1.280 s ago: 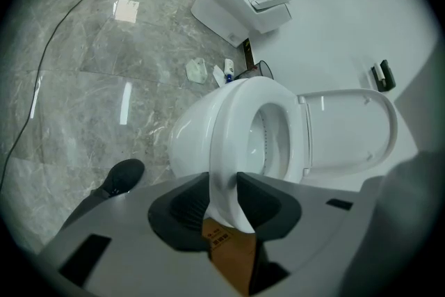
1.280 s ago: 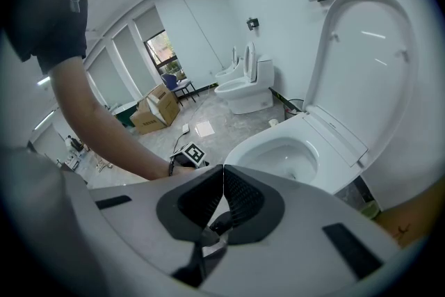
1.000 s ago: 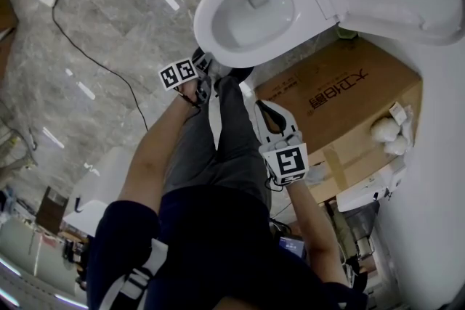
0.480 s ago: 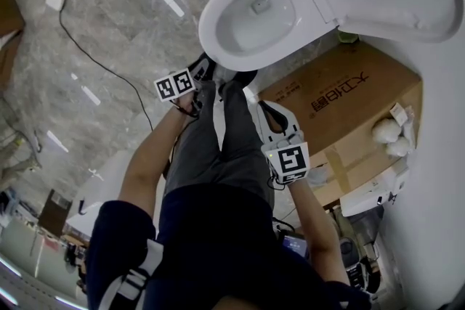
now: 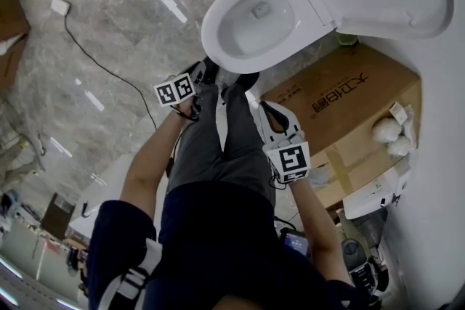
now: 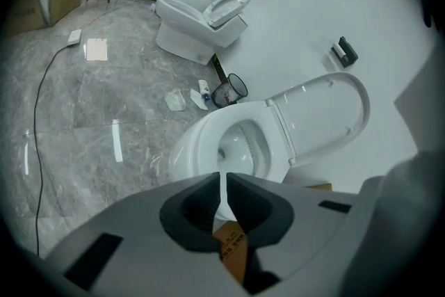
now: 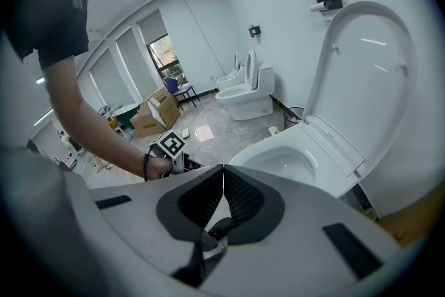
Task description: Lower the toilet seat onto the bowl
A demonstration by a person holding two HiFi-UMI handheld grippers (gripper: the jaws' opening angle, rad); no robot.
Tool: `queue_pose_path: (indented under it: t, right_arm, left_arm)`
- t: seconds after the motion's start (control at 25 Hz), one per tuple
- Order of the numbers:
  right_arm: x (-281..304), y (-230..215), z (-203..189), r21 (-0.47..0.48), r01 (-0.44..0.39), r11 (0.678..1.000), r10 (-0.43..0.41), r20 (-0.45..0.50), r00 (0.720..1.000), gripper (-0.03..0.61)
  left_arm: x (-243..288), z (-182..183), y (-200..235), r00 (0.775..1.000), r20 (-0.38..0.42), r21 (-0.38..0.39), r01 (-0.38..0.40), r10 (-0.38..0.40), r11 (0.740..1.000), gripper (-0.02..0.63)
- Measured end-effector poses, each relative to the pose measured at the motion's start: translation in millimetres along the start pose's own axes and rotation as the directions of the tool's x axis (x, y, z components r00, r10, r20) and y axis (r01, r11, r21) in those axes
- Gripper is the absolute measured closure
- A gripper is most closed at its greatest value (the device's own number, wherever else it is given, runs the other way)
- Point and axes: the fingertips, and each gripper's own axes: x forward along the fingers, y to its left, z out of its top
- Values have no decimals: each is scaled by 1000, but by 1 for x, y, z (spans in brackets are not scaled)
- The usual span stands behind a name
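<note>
Left tool [image 6: 222, 179], jaws just closing, and right tool [image 7: 223, 172] both pressed together, empty; merely nudged, the raised seat [image 7: 361, 73] ahead could slam.

I count two toilets, the near toilet [image 5: 251, 18] and a far toilet [image 6: 198, 14], and two grippers: my left gripper [image 6: 223, 179] and right gripper [image 7: 222, 174]. One cardboard box [image 5: 341, 98] close by, one wire bin [image 6: 236, 87], one black cable [image 5: 98, 62].
</note>
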Motion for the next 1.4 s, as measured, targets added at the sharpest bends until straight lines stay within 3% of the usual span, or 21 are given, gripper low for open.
queue_pose_path:
  t: [0.24,0.68,1.04,1.4]
  right_arm:
    - [-4,1,7,1,4,1000,-4,7,1000,557]
    - [-12,0,36,-5,26,1000,-25,85,996,557]
    - [-37,-7,64,24,71,997,-74,174,982,557]
    - [-73,-8,97,27,128,991,-131,296,946,557]
  left_arm:
    - [-10,5,-7,1000,13,22,8,-8,1000,586]
    - [-52,49,-62,993,105,273,19,-49,962,589]
    - [-102,87,-132,970,215,519,-16,-112,855,589]
    - [-154,112,-216,924,305,722,-67,-231,688,590]
